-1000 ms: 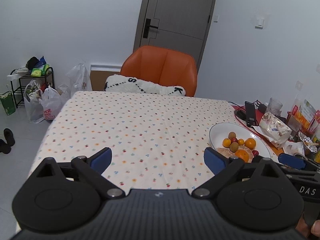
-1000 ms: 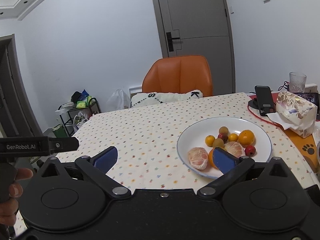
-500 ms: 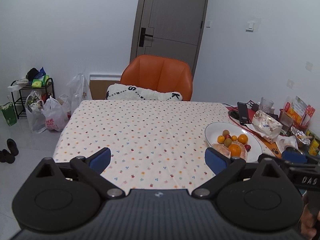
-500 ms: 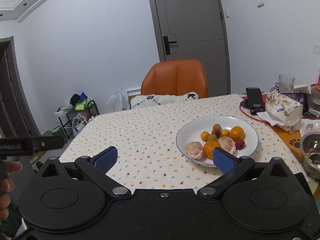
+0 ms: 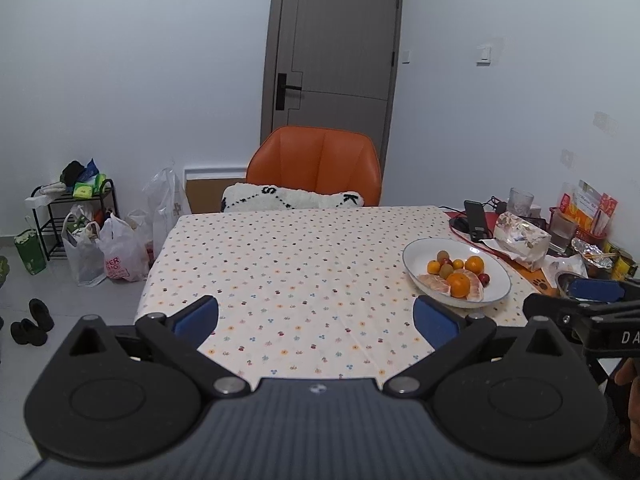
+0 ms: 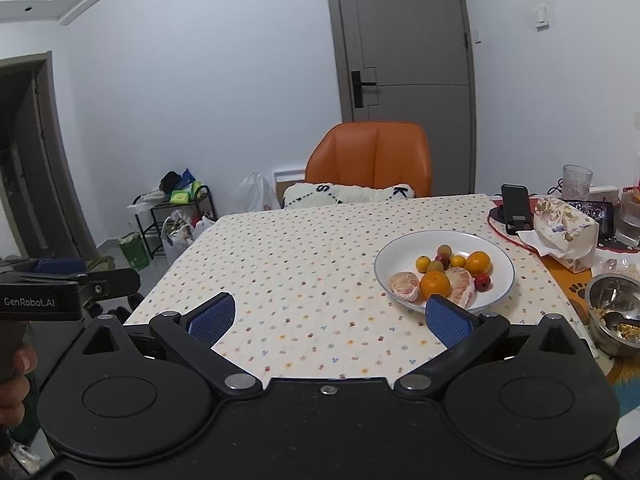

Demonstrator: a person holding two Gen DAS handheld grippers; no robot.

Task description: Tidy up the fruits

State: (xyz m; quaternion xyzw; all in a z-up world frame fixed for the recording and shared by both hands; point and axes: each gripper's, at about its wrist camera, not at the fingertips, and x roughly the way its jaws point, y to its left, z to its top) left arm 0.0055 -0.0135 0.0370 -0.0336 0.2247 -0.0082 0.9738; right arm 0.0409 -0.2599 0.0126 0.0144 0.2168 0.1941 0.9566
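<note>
Both my left gripper and right gripper held wide apart and empty over the dotted tablecloth, fruit all on the white plate at the right (small ones hard to identify), my right pad hiding the plate's near rim.

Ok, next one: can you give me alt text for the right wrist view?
The right tongs hang open and empty above a dotted tablecloth, facing a white plate of oranges, peeled citrus and small fruits. Beyond the table stand an orange chair and a grey door; a steel bowl sits at right.
</note>
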